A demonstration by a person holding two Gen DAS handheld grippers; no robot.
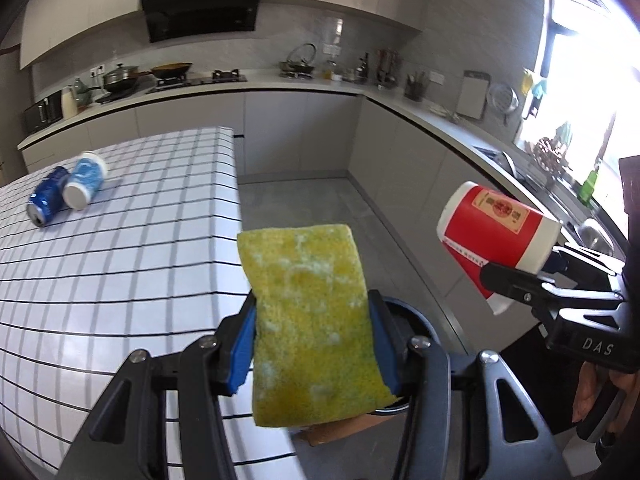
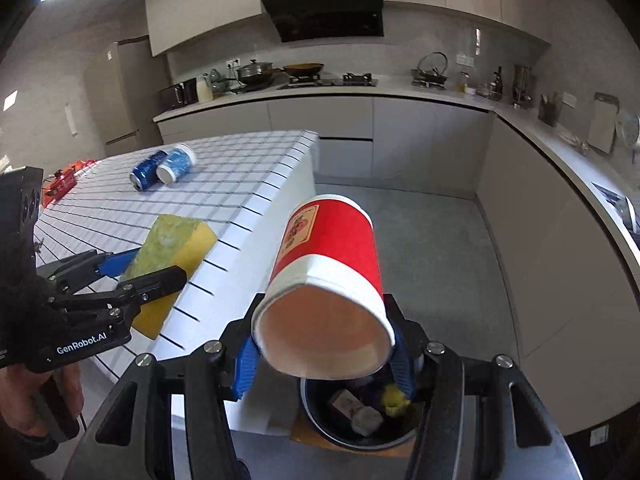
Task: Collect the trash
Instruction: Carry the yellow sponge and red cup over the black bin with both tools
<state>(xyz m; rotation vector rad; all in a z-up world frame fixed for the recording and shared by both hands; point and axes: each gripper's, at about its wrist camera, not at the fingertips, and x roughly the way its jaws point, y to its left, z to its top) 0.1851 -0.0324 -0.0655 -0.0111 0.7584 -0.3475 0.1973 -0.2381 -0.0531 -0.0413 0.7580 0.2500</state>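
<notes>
The surface is taking up most of both views, a big block covered in glossy white square tiles with dark grout lines, sitting in a grey kitchen. Down on the floor just past its corner, a round dark trash bin is sitting on a flat brown piece of cardboard, and it's already holding some crumpled scraps and a small box.

The right tool is gripping a red paper cup with a white band around the rim, smooth and tapered, tilted with its open mouth facing the camera, hanging right above the bin. The left tool is squeezing a yellow sponge between its blue pads, a rectangular slab with a fuzzy, greenish scouring face, held upright over the edge of the surface.

Farther back on the tiles, a shiny blue drink can is lying on its side, touching a blue-and-white paper cup that's also lying on its side next to it.
</notes>
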